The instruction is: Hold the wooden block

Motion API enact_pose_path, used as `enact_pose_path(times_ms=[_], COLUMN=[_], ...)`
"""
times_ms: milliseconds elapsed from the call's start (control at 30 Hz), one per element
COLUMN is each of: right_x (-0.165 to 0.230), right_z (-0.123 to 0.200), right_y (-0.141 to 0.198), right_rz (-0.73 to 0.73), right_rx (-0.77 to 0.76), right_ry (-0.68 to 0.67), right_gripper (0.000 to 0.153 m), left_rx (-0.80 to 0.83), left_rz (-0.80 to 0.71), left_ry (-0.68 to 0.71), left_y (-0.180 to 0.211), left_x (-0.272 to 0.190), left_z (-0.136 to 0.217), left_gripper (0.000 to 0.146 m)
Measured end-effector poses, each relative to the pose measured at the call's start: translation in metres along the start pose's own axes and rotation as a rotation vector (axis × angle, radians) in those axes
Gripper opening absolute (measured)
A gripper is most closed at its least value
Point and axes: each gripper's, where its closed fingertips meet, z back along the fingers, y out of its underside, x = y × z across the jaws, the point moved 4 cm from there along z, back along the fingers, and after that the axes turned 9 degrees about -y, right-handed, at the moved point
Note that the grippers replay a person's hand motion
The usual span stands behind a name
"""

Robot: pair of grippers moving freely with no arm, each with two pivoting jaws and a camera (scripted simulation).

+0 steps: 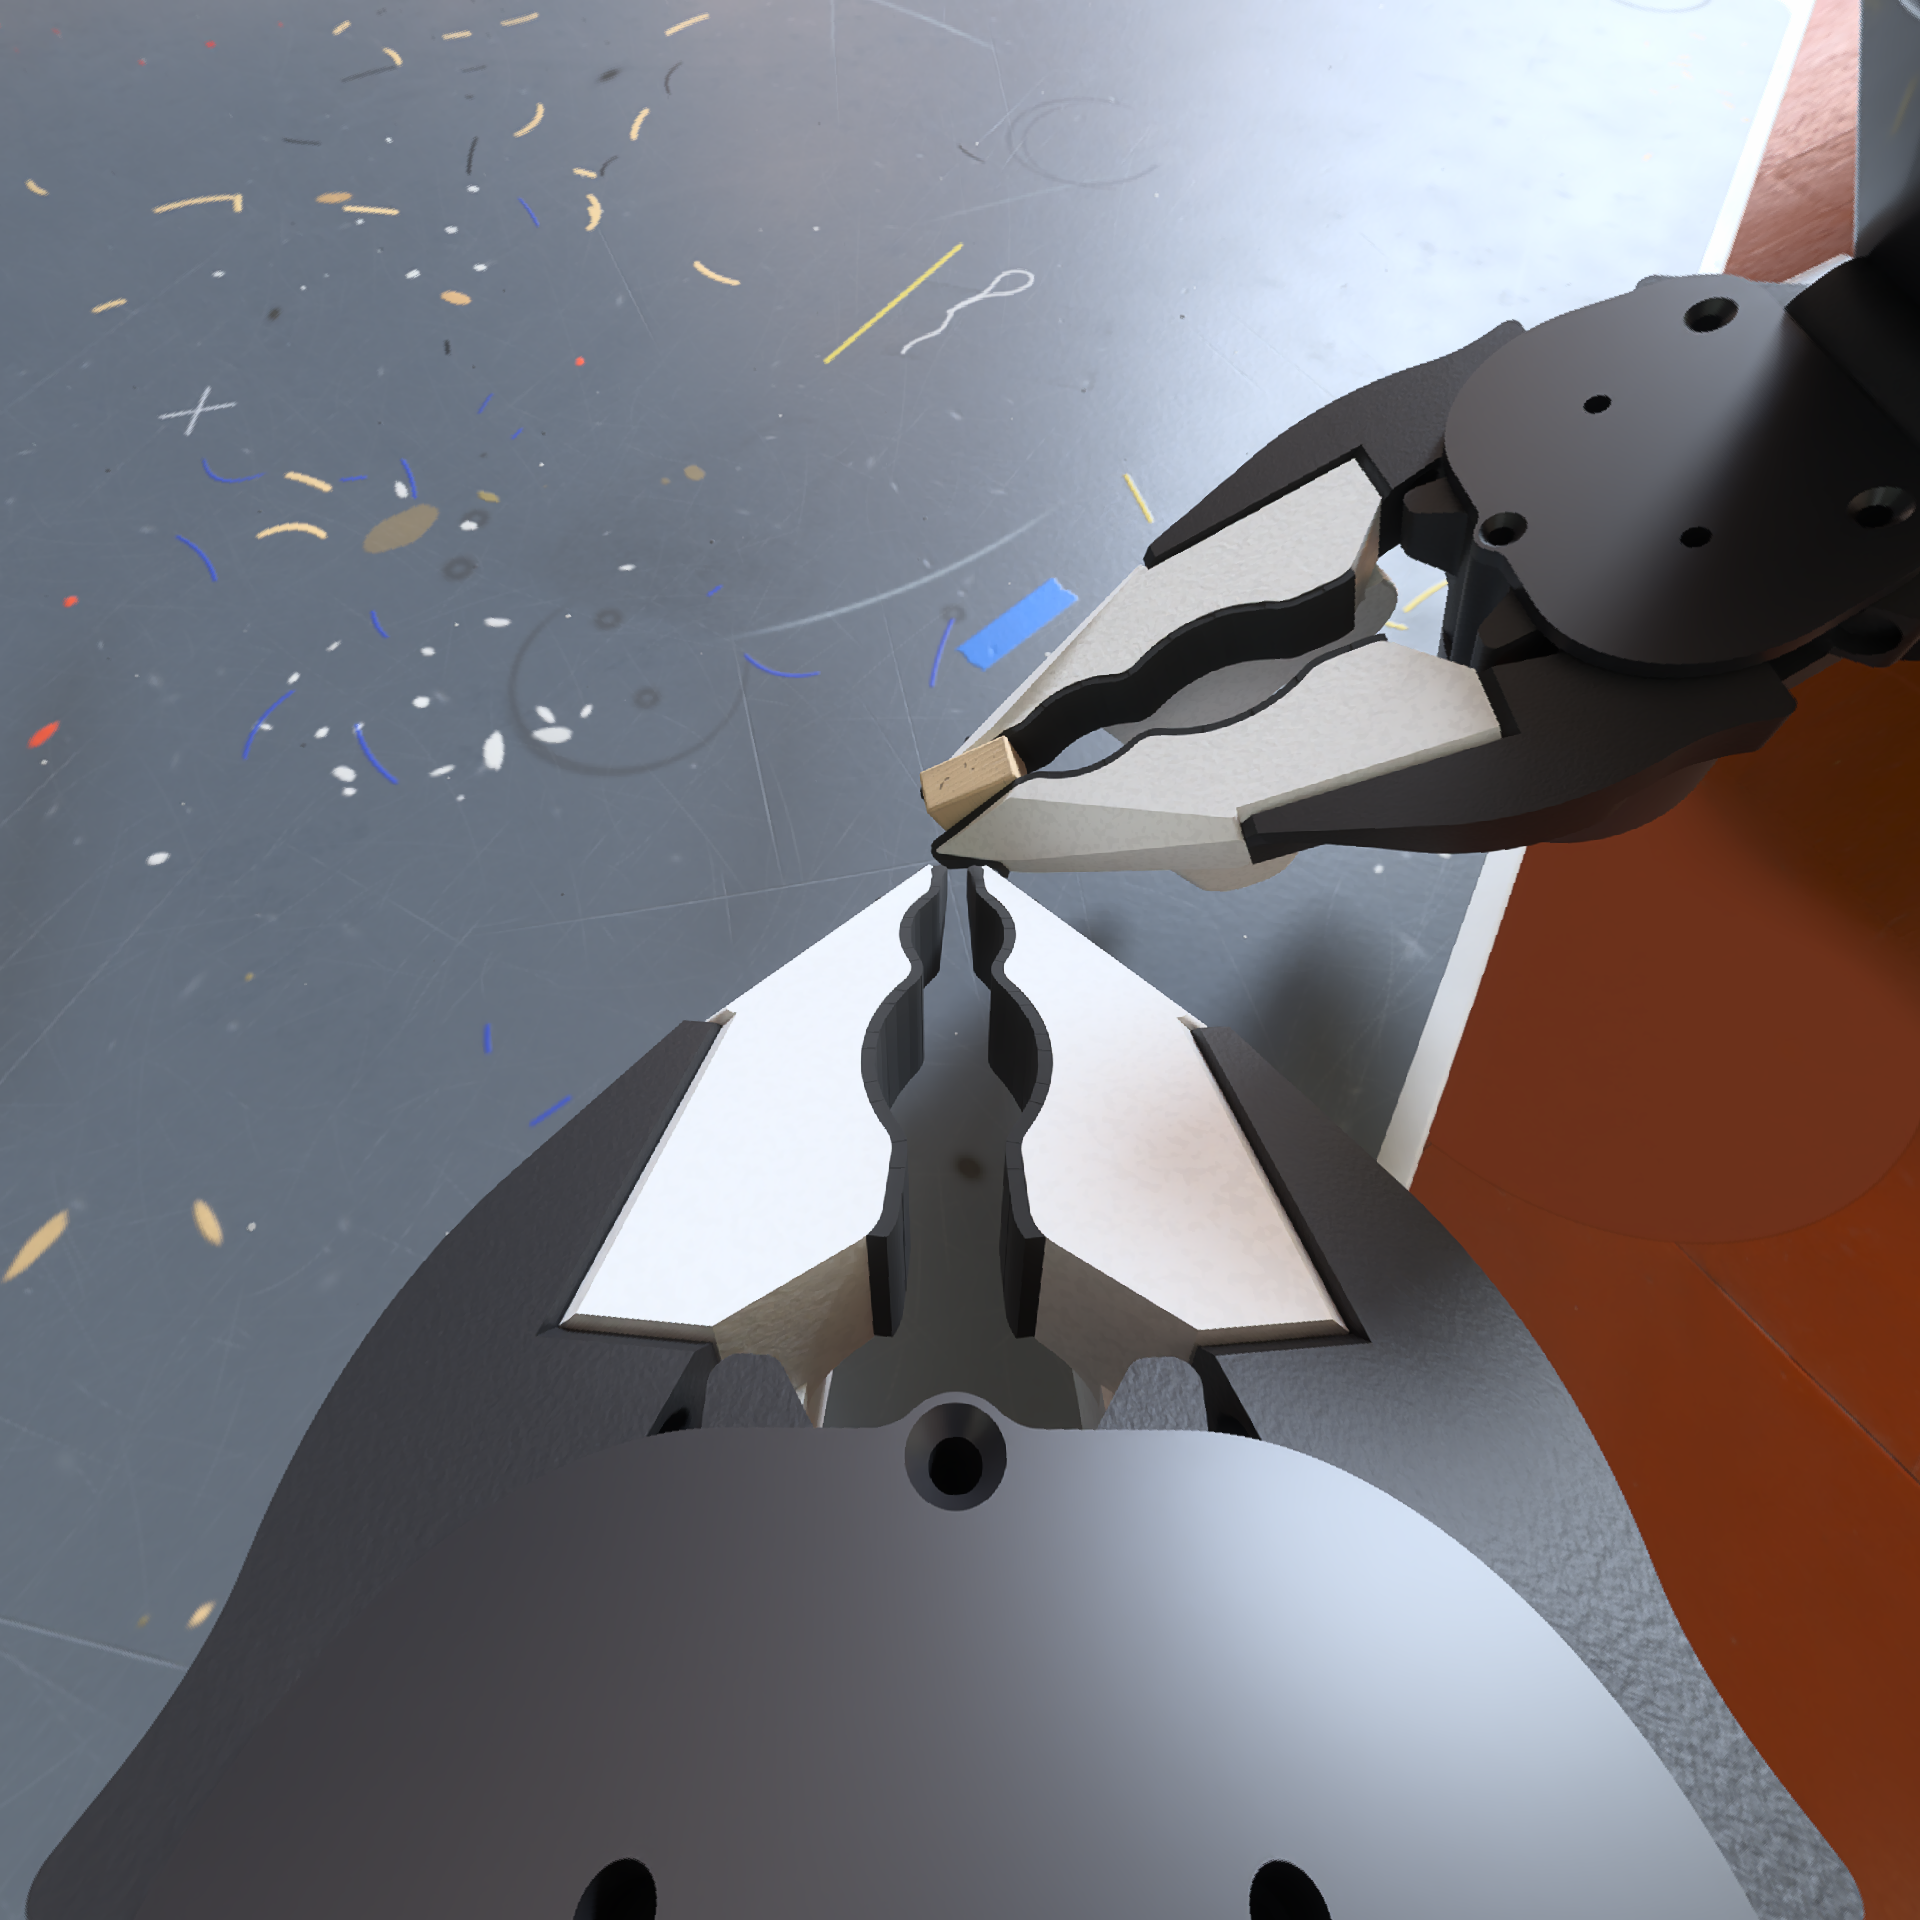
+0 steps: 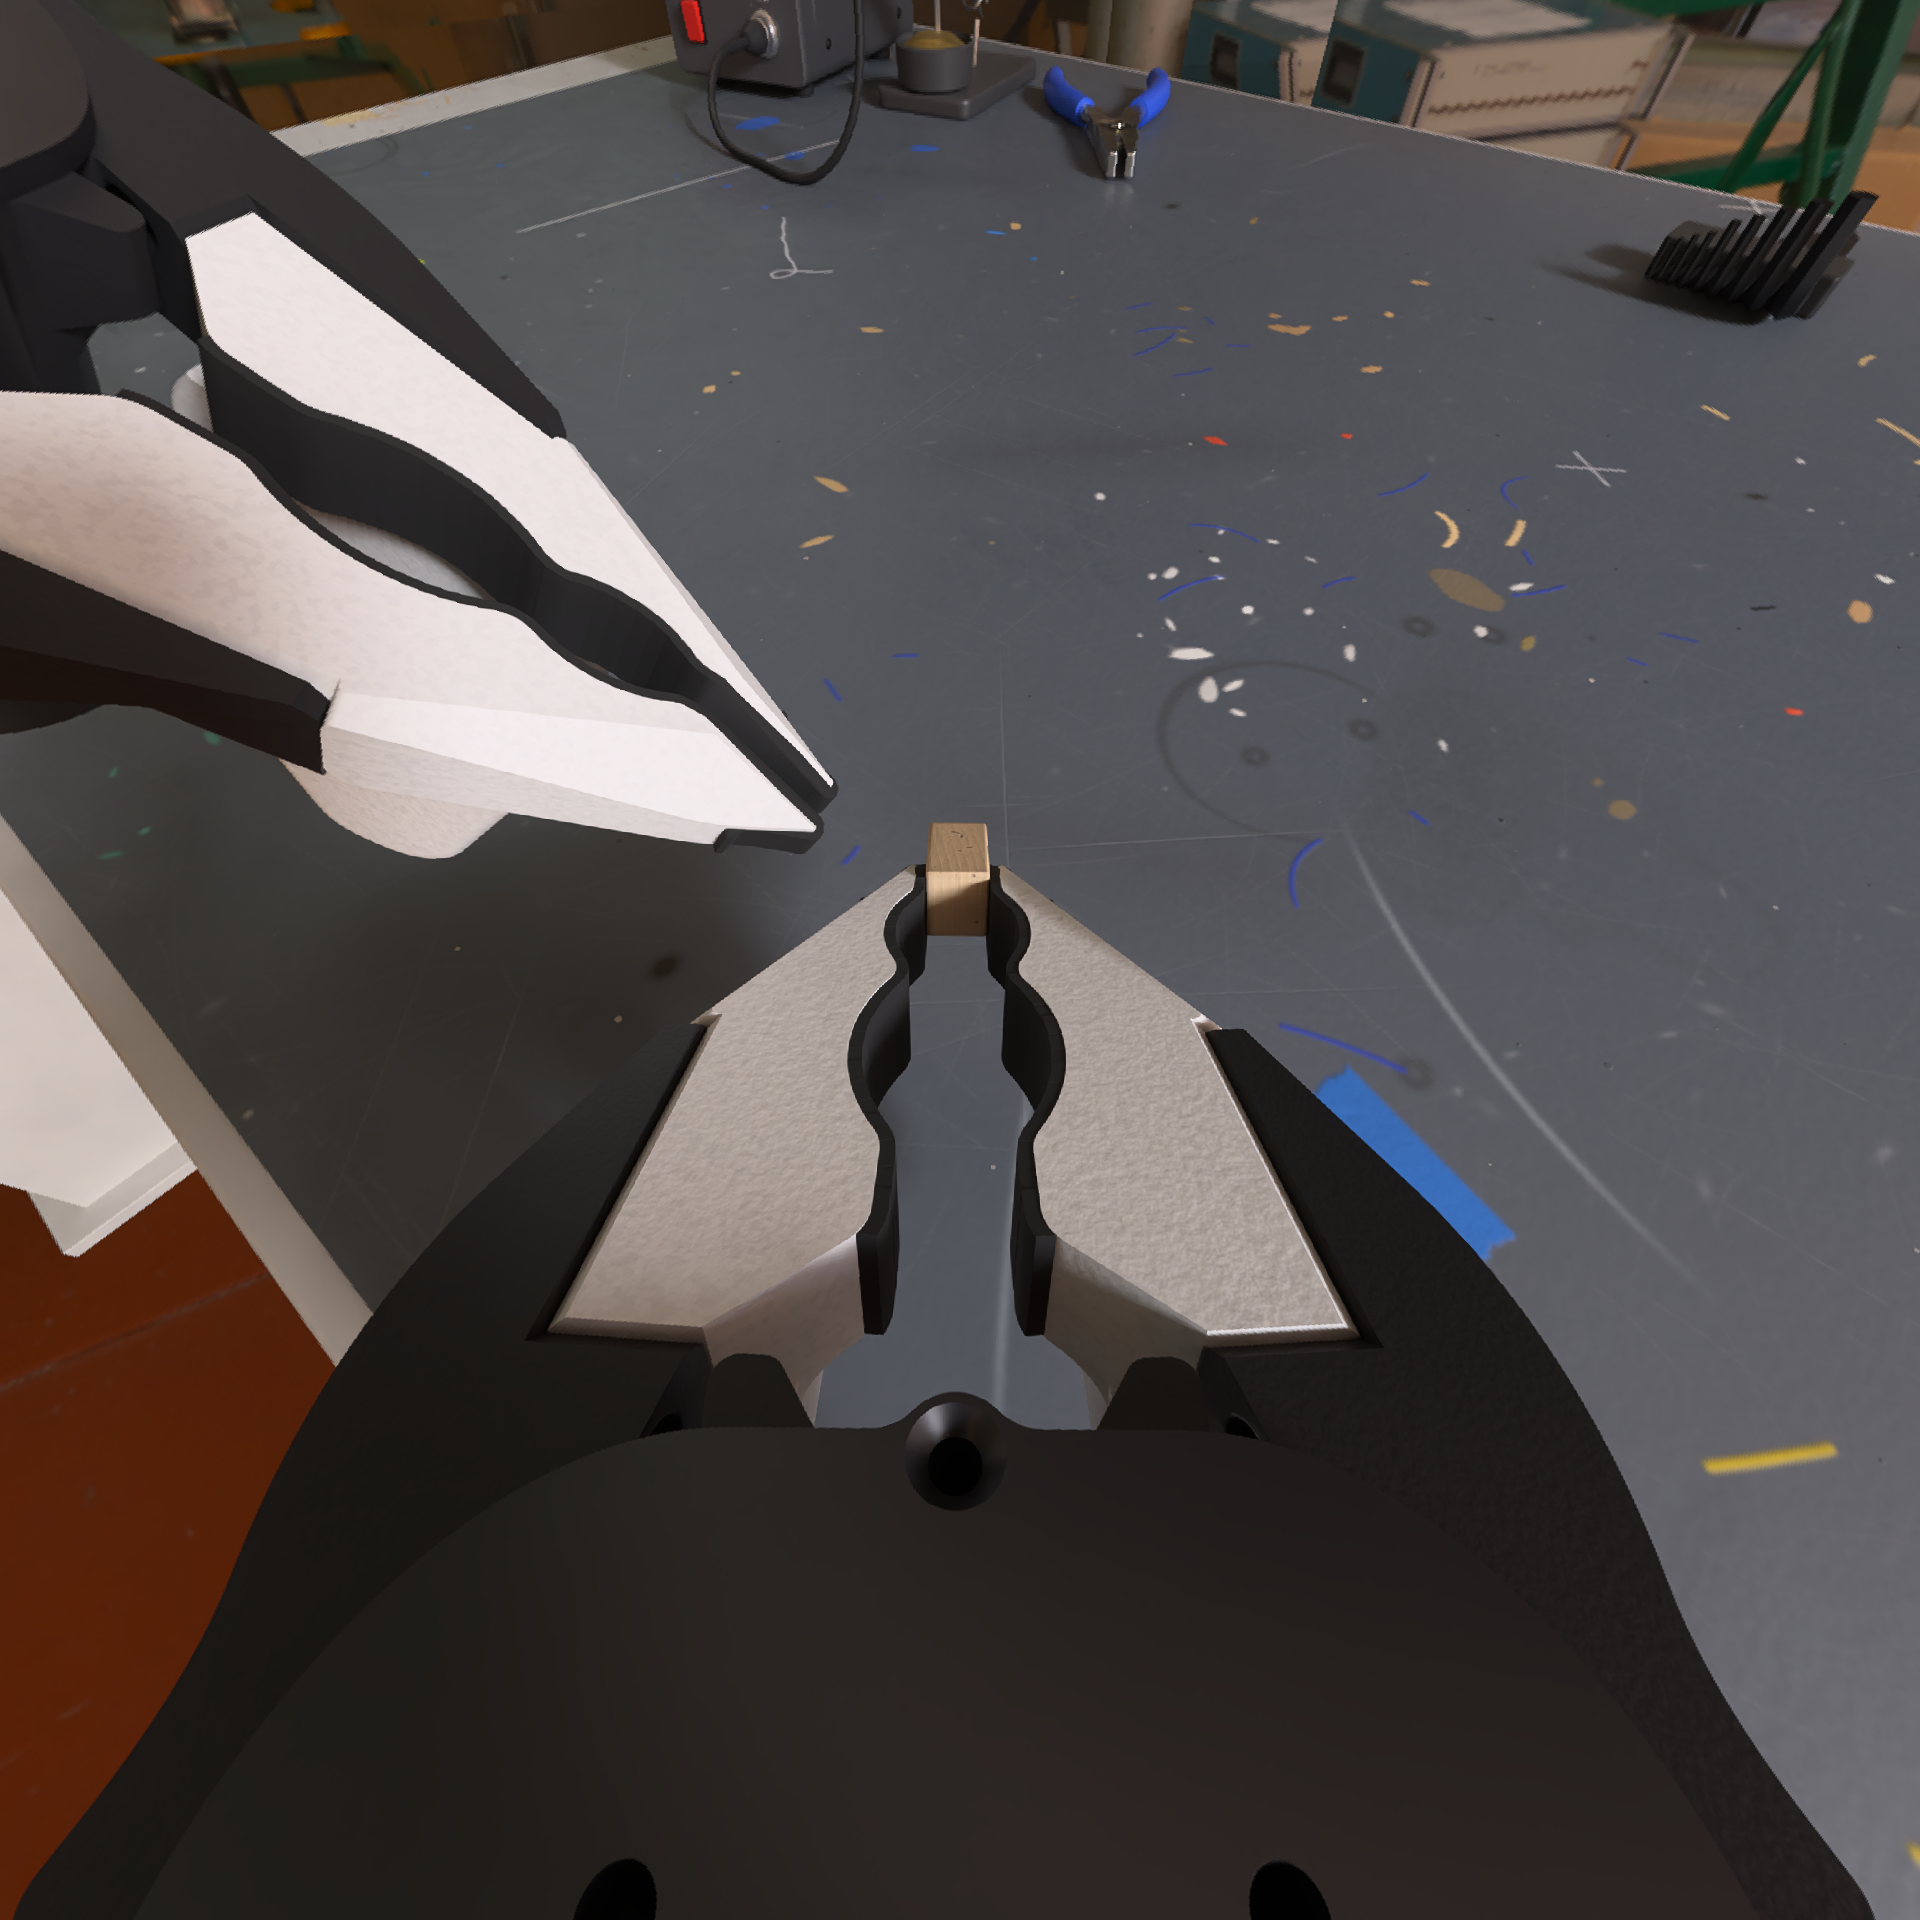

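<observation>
A small light wooden block (image 2: 957, 881) sits pinched between the tips of my right gripper (image 2: 957, 894), above the grey table. In the left wrist view the same block (image 1: 969, 781) sticks out of the right gripper's tips (image 1: 977, 805), which come in from the right. My left gripper (image 1: 957, 883) is shut and empty, its tips just below the right gripper's tips and the block. In the right wrist view the left gripper (image 2: 821, 808) comes in from the left, its shut tips a short way left of the block.
The grey worktable (image 2: 1039, 468) is marked with paint specks and blue tape (image 2: 1413, 1153). At its far edge stand a grey device with a cable (image 2: 779, 42), blue-handled pliers (image 2: 1112, 114) and a black ribbed part (image 2: 1756, 255). The table edge (image 1: 1455, 987) and orange floor (image 1: 1662, 935) lie right.
</observation>
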Motion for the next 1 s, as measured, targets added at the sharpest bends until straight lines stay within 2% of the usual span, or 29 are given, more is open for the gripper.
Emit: enact_pose_path(times_ms=[300, 833, 1000], right_x=[0.0022, 0.0031, 0.0017], right_z=[-0.0019, -0.0049, -0.0046], right_y=[0.001, 0.0051, 0.0059], right_rz=[0.028, 0.001, -0.089], right_rx=[0.013, 0.032, 0.022], right_ry=[0.004, -0.011, -0.07], right_gripper=[0.01, 0.01, 0.01], left_rx=[0.066, 0.052, 0.046], left_rz=[0.026, 0.031, 0.004], left_ry=[0.005, 0.012, 0.006], left_y=[0.0065, 0.0061, 0.0074], left_x=[0.0039, 0.0033, 0.0019], left_z=[-0.0007, -0.0019, -0.0043], left_gripper=[0.004, 0.003, 0.003])
